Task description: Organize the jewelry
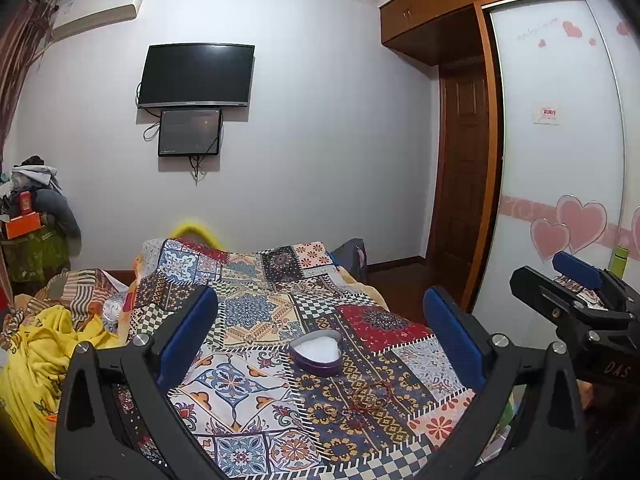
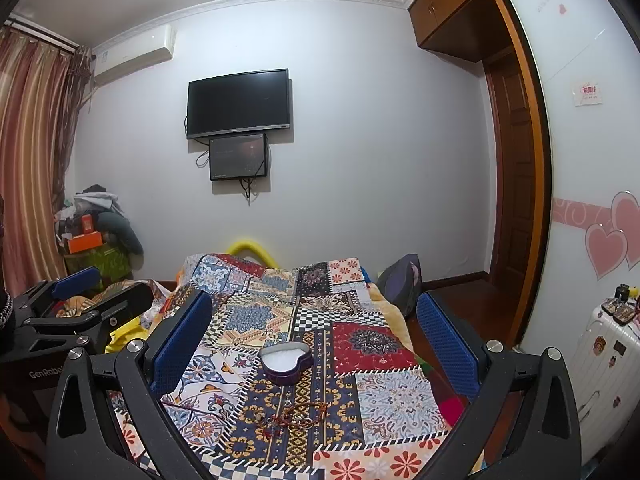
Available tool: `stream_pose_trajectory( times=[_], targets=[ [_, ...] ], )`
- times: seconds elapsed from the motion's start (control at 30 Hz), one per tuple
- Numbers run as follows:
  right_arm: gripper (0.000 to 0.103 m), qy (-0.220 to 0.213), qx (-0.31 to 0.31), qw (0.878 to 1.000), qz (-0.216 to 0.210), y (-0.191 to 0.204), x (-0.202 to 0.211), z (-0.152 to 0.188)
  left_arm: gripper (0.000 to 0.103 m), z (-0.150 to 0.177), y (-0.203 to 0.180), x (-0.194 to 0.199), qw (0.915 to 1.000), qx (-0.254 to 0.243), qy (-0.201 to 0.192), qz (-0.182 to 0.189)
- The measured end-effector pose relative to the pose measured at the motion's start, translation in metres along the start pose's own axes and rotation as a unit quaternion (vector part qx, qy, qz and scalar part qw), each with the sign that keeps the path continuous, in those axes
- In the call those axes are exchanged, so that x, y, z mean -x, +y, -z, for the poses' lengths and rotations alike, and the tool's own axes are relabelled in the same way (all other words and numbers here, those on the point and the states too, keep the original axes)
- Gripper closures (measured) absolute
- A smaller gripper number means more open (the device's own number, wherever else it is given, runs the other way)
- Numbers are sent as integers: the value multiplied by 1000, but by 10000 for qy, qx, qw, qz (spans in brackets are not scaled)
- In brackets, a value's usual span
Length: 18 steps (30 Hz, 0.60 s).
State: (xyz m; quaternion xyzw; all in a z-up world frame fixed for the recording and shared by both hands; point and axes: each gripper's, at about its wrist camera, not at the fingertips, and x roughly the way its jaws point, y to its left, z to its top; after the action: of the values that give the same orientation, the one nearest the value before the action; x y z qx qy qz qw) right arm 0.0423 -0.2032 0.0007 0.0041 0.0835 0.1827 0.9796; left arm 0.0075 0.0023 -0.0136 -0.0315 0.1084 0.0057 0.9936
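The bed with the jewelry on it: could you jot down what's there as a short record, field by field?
surface: patchwork bedspread
container: heart-shaped box, lid off, white lining showing, purple wall
jewelry: red cord bracelets in a loose tangle on the bedspread, nearer the cameras than the box, apart from it
left gripper: jaws wide open, nothing between them
right gripper: jaws wide open, nothing between them
progress: no jewelry visible in the box

Wall ahead of me: white, with a dark TV (image 1: 196, 75) and air conditioner (image 2: 136, 55).
Left: striped curtain (image 2: 32, 152).
Right: wooden wardrobe (image 1: 440, 8), brown door (image 1: 464, 168).
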Motion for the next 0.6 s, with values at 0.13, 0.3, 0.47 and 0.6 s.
stream_pose_trajectory(
  times=[0.13,0.3,0.47,0.6],
  targets=[
    [1,12,-3,10000,-5,-2,-1,0,0,0,1,1,10000,-7,-12,-39],
    [1,34,-19,10000,5,-2,-2,2,0,0,3,3,10000,-23,-9,-83],
    [1,46,-26,10000,-2,-3,-3,4,0,1,1,-1,9999,-35,17,-102],
    [1,54,-32,10000,-3,-3,-3,3,0,1,2,-1,10000,-33,15,-88]
  ],
)
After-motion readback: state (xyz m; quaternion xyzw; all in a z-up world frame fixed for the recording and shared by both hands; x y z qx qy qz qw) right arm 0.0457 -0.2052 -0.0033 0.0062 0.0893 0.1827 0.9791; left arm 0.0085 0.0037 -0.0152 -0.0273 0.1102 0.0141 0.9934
